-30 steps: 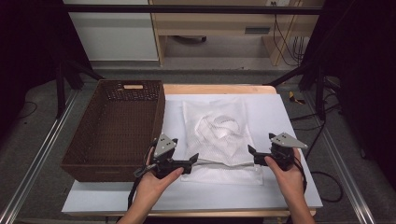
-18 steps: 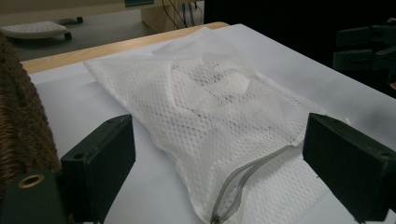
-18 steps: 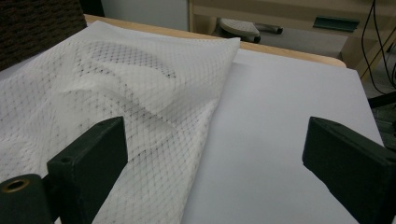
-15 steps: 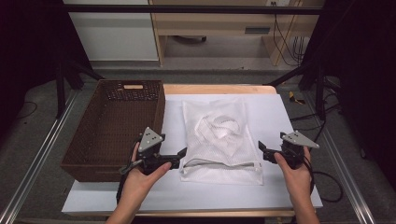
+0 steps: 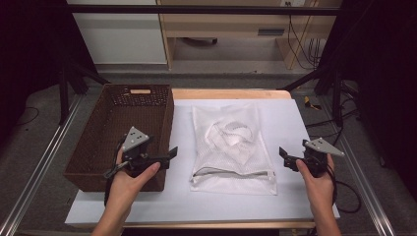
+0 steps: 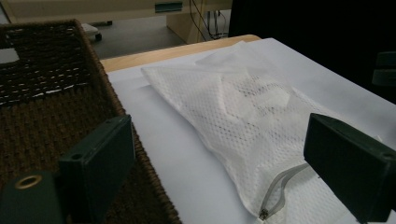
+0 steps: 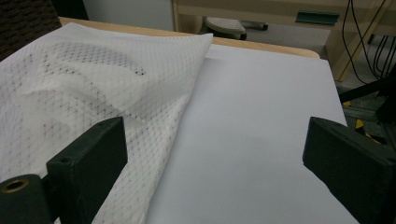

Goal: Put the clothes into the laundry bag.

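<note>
A white mesh laundry bag (image 5: 231,147) lies flat on the white table cover (image 5: 290,123), with a white garment folded inside it. Its grey zipper (image 5: 233,173) runs along the near edge. My left gripper (image 5: 171,153) hovers open over the right wall of the wicker basket (image 5: 123,128), left of the bag. In the left gripper view the bag (image 6: 243,107) and zipper (image 6: 280,186) lie between the open jaws, farther off. My right gripper (image 5: 283,153) is open to the right of the bag, holding nothing. The right gripper view has the bag (image 7: 84,88) at left.
The brown wicker basket fills the table's left side, its rim higher than the table cover. A wooden table edge (image 5: 231,93) runs along the back. Metal rails (image 5: 39,167) flank the table. Black stands and cables (image 5: 314,44) are on the floor behind.
Both grippers have let go of the bag's near edge and drawn apart: the left toward the basket, the right outward to the right. The bag stays flat.
</note>
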